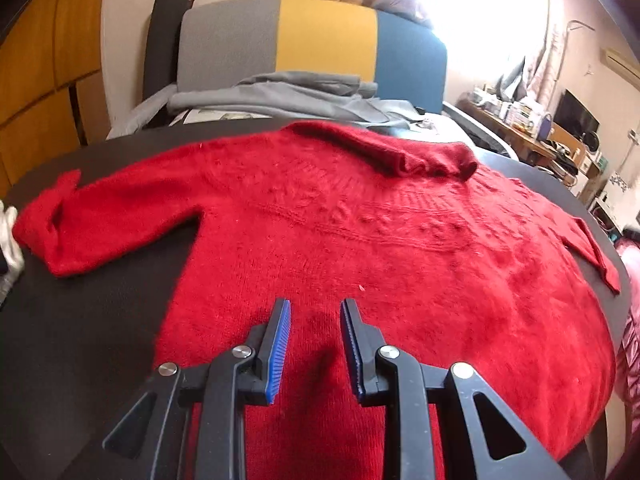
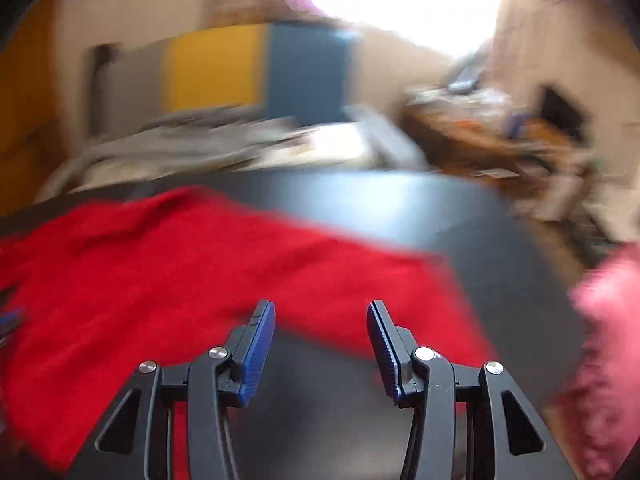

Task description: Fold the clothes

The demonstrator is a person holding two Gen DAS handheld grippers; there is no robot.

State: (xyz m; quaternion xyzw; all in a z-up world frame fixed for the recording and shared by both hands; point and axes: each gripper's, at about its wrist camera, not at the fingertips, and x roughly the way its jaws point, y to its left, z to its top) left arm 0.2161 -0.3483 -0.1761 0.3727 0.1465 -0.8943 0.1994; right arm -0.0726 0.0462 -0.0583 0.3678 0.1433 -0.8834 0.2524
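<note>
The red sweater (image 1: 340, 232) lies spread flat across the dark tabletop (image 1: 80, 320), filling mid-frame. The left gripper (image 1: 315, 312) hovers over its lower middle, jaws narrowly apart, empty. The right gripper (image 2: 321, 312) stands wider, empty, at the sweater's right edge.

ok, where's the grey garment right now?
Left wrist view, upper centre: the grey garment lies heaped beyond the black table's far edge, behind the red sweater, before the grey-yellow-blue panel.
</note>
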